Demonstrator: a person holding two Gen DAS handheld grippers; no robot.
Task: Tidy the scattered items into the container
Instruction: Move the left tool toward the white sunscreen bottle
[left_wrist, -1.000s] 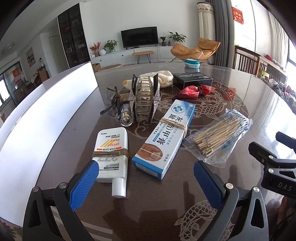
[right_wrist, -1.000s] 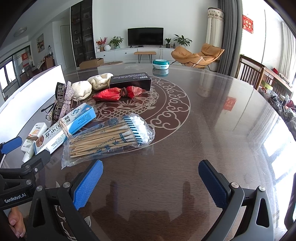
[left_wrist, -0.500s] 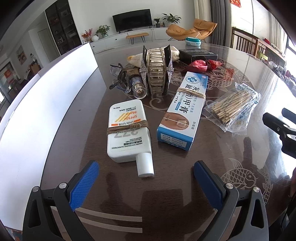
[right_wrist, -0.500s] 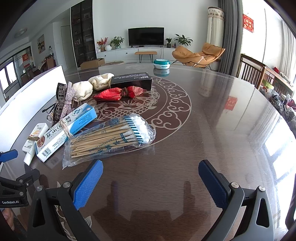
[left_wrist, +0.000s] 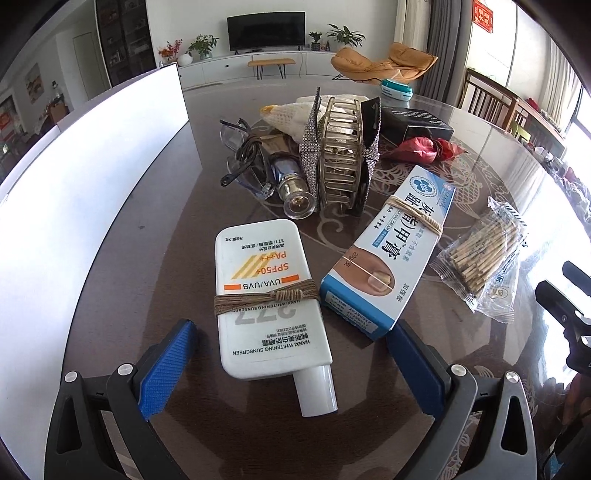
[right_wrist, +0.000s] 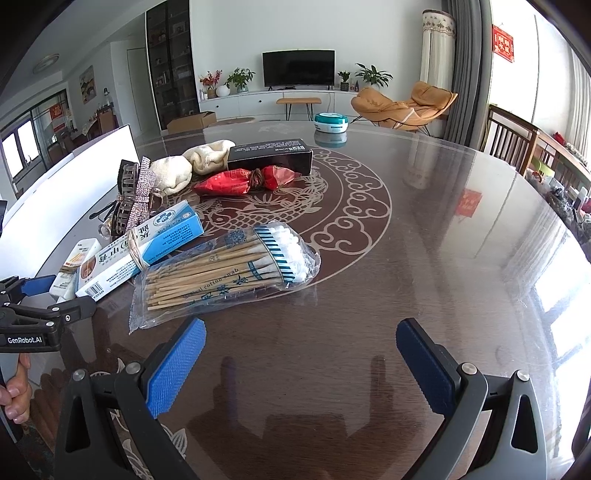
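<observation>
The left gripper (left_wrist: 291, 363) hangs low over the dark glass-topped table (right_wrist: 424, 236) with its blue-padded jaws spread wide, straddling the cap end of a flat white sunscreen bottle (left_wrist: 267, 299) without touching it. The bottle lies face up, its round cap pointing back toward the gripper, orange stripes and SPF50+ print on the front, and a brown cord knotted around its middle. Just to its right, nearly touching, lies a long blue-and-white ointment box (left_wrist: 388, 251) with pale rubber bands around it, angled away. Further right is a clear packet of wooden cotton swabs (right_wrist: 225, 273), white tips bunched at one end. Behind the bottle stand a metal hair claw with rhinestone edges (left_wrist: 340, 155), a small chrome flashlight (left_wrist: 291, 188) and clear safety glasses (left_wrist: 243, 158), clustered together; past them are cream knit cloths (right_wrist: 173, 175), a red foil wrapper (right_wrist: 236, 182) and a black box (right_wrist: 269, 155). A tall white container wall (left_wrist: 92, 192) runs along the left edge of the table. The right gripper (right_wrist: 301, 363) hovers over bare tabletop near the swab packet, jaws wide and holding nothing.
</observation>
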